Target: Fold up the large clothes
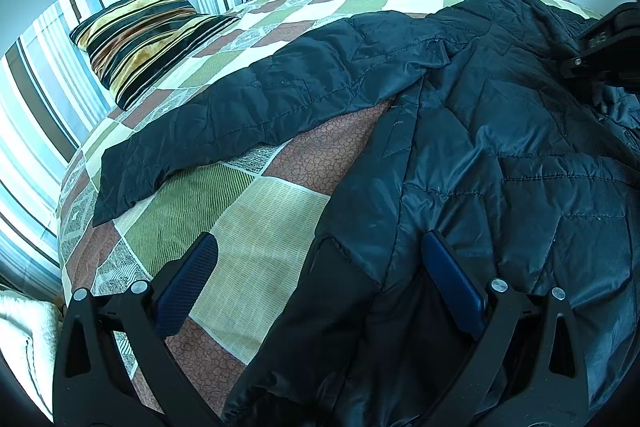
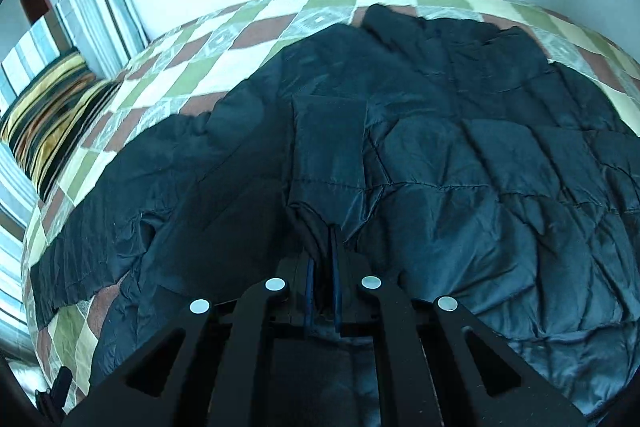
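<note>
So I'm early in the fold: the dark quilted jacket (image 1: 460,131) lies on the checked bedspread (image 1: 256,203), 1 sleeve (image 1: 224,123) flung out unfolded; my right gripper (image 2: 323,259) pinches a jacket fold, my left gripper (image 1: 320,263) is spread over the hem, gripping nothing

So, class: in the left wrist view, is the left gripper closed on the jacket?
No: the left gripper stands wide open over the jacket.

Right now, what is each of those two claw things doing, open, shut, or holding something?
Left gripper: open, holding nothing; the jacket's hem lies between its fingers.
Right gripper: shut on a fold of the jacket.
</note>
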`<state>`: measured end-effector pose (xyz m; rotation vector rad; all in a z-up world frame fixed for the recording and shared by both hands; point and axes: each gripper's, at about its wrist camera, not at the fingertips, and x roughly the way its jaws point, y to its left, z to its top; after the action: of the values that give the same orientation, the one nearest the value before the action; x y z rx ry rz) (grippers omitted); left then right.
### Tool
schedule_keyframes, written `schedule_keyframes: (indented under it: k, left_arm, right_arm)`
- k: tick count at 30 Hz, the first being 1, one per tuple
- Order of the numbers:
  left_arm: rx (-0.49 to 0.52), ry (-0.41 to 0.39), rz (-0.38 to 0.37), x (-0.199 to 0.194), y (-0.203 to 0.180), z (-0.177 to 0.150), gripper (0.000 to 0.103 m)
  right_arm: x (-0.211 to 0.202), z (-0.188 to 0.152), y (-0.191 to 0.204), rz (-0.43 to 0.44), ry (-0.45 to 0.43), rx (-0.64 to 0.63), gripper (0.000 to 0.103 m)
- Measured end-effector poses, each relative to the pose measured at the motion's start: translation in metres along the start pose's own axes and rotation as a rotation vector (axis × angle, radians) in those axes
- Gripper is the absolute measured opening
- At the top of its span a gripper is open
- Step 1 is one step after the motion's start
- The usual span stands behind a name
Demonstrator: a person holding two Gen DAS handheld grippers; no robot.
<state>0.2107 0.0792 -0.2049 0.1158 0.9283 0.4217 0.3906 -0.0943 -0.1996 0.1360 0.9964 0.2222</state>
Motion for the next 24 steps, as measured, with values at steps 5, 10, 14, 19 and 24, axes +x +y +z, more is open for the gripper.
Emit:
schedule_keyframes:
  k: [5, 10, 14, 19, 24]
  left_arm:
    - [0.000, 0.001, 0.001, 0.000, -0.001, 0.000, 0.101]
    - [-0.001, 0.000, 0.001, 0.001, -0.001, 0.000, 0.101]
    - [0.000, -0.001, 0.002, 0.001, -0.001, 0.000, 0.101]
    - [0.000, -0.001, 0.002, 0.000, 0.000, 0.000, 0.101]
    - [0.004, -0.005, 0.009, 0.001, -0.003, -0.001, 0.101]
  right_arm:
    - [0.011, -0.005, 0.004, -0.001, 0.028, -0.038, 0.007]
    - [-0.010, -0.007, 0.004, 0.061, 0.013, -0.044, 0.035]
    - [-0.046, -0.014, -0.006, 0.125, -0.030, -0.040, 0.043]
    - [-0.103, -0.019, -0.072, 0.060, -0.148, 0.027, 0.042]
    - [-0.127, -0.023, -0.193, -0.150, -0.213, 0.224, 0.033]
